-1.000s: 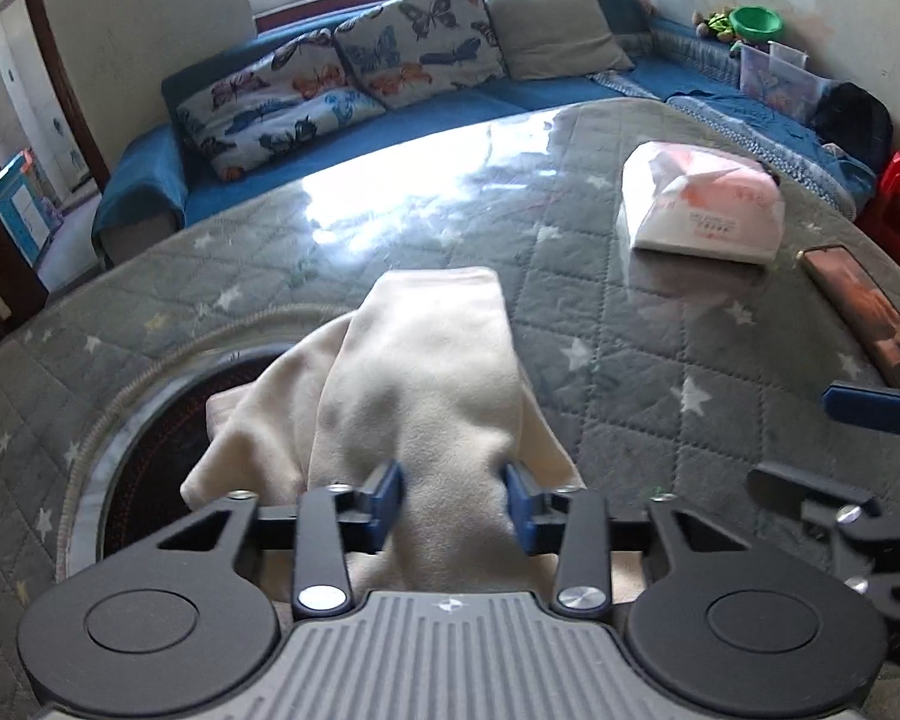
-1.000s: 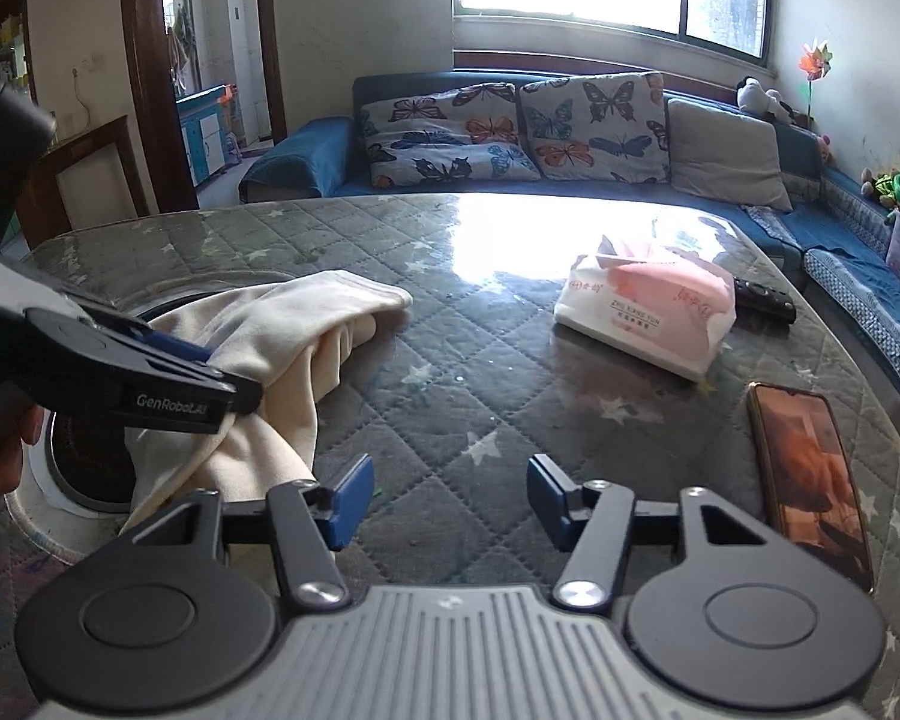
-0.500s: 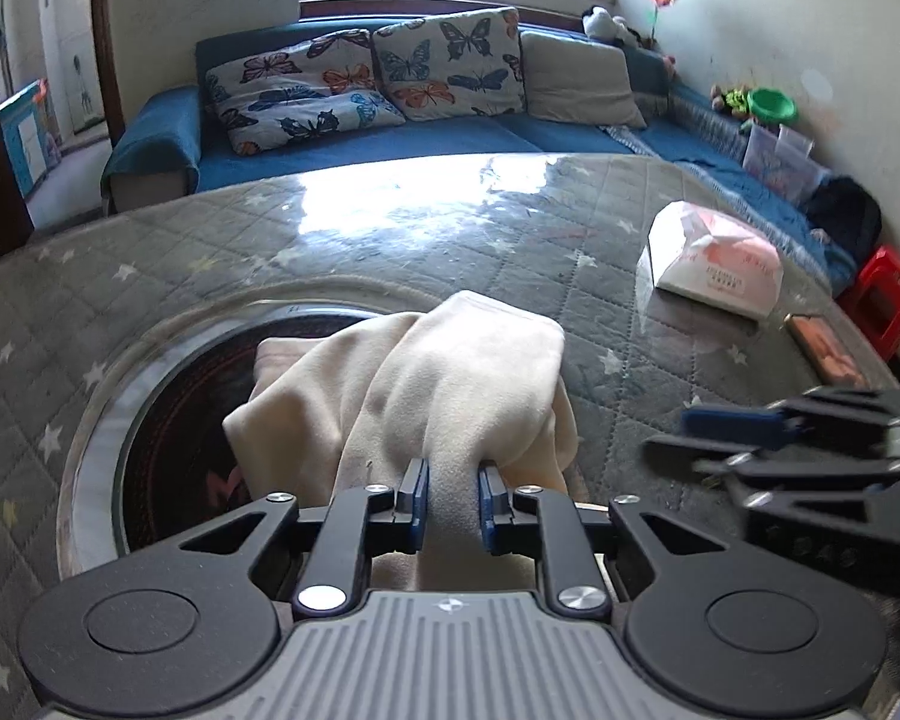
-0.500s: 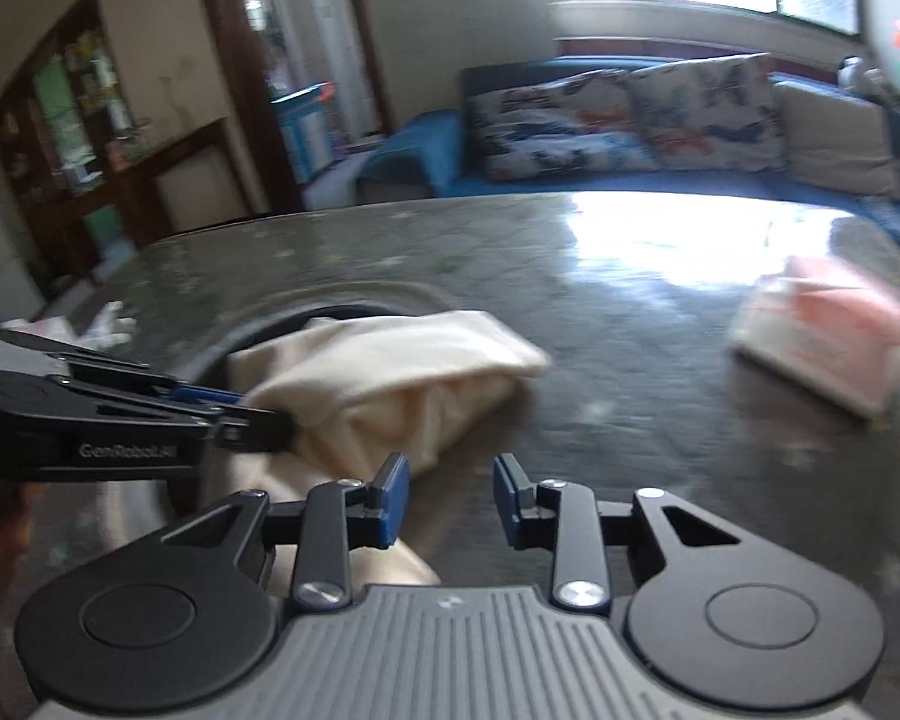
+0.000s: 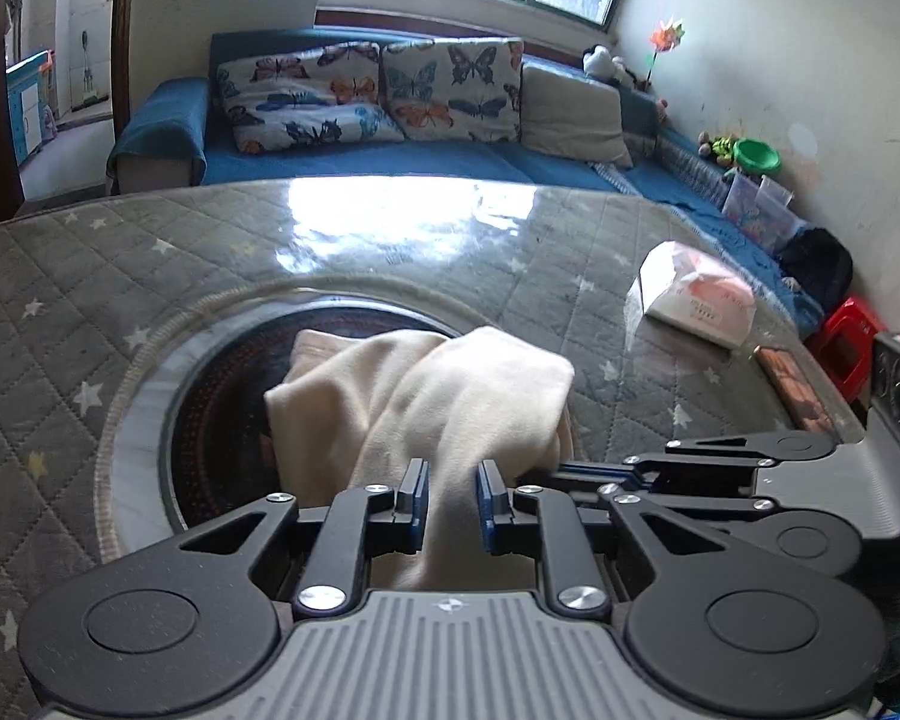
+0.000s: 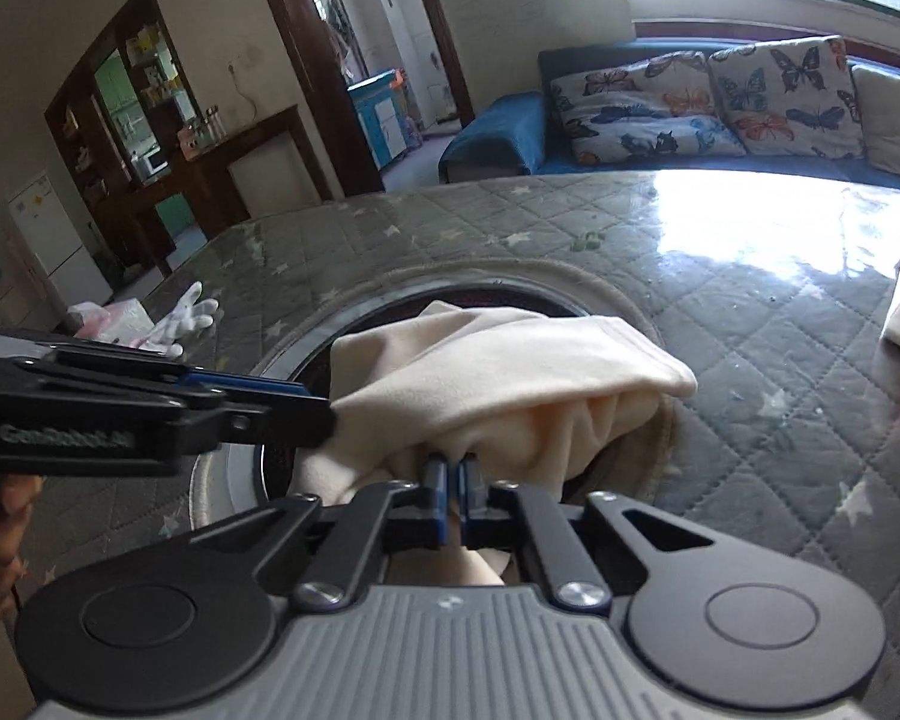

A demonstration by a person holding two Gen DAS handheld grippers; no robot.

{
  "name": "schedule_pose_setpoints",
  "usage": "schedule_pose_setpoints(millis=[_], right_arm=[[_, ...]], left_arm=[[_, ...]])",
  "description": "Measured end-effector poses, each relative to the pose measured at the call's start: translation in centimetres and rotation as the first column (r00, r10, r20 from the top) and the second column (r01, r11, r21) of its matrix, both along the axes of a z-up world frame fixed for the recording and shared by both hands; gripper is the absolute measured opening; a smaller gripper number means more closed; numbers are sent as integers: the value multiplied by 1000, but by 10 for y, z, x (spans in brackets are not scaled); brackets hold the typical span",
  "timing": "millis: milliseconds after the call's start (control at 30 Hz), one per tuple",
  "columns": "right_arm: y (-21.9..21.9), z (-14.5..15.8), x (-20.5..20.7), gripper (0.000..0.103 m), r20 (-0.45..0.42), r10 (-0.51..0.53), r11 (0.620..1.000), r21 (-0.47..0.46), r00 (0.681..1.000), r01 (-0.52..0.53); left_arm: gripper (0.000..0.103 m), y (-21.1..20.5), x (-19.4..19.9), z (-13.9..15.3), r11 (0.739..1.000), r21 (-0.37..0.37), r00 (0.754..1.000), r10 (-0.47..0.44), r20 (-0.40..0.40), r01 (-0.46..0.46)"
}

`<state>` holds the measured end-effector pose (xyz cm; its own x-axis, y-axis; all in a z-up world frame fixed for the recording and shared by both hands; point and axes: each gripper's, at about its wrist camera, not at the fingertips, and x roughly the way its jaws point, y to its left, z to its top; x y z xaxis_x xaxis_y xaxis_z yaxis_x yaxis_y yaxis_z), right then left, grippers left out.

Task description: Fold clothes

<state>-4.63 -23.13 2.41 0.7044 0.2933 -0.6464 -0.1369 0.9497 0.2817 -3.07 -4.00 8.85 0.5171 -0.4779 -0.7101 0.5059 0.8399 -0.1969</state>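
Note:
A cream garment [image 5: 450, 396] lies bunched over the round dark inset [image 5: 222, 414] of the quilted table. My left gripper [image 5: 452, 495] is shut on the near edge of this cloth, which bulges between the blue pads. From the right wrist view the same cream garment [image 6: 510, 372] rises in a folded hump, and my right gripper [image 6: 452, 483] is shut on its lower fold. The left gripper [image 6: 312, 414] enters that view from the left and bites the cloth's left end. Beside the cloth in the left wrist view, the right gripper [image 5: 576, 469] comes in from the right.
A pink and white tissue pack [image 5: 696, 300] and a phone [image 5: 789, 381] lie on the table's right side. A white glove [image 6: 189, 318] and pink packets rest at the far left edge. A blue sofa [image 5: 390, 150] with butterfly cushions stands behind the table.
Both grippers closed on the cream garment, the left one first. The right gripper swung left to the cloth. The garment has been drawn back over the round inset and bunched higher.

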Motion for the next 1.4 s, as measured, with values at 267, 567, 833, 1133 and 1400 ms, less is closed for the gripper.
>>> schedule_pose_setpoints(millis=[267,567,833,1133,1400], right_arm=[[-4,12,-9,2,48,-33,999,-3,998,34],[-12,20,-15,2,60,-67,998,4,996,67],[-15,16,-18,2,40,-93,995,-24,995,94],[-21,11,-26,2,28,-144,988,-61,989,145],[-34,35,-30,0,90,-188,980,-55,978,193]], left_arm=[[44,-20,-13,4,994,27,993,-107,51,106],[16,-25,1,-14,993,61,995,-100,31,97],[11,-29,-9,0,994,95,996,-63,57,58],[6,-26,-20,11,989,149,992,-1,124,-18],[4,-6,-6,11,988,121,990,84,111,-97]])
